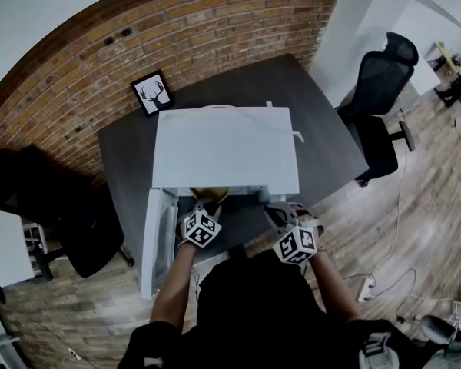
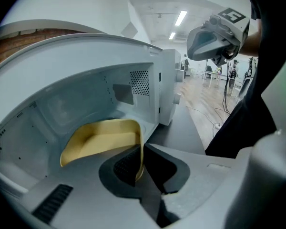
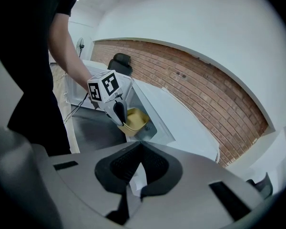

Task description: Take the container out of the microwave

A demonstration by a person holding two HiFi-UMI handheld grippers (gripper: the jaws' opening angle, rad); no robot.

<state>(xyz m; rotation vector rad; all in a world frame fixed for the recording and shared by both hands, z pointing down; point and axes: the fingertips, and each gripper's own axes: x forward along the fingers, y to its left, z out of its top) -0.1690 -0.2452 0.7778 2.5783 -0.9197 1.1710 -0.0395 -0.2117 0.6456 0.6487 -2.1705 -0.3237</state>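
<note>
Yellow plastic tub container [image 2: 102,140] sat at the mouth of the open white microwave [image 1: 224,151], seemingly not fully out, its wall pinched by the left gripper [image 2: 142,151]; the right gripper [image 3: 139,148] was closed, empty.

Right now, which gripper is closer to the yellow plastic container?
Left. The left gripper pinches the wall of the yellow plastic container; the right gripper, shut and empty, is outside the white microwave, not touching the container.
</note>
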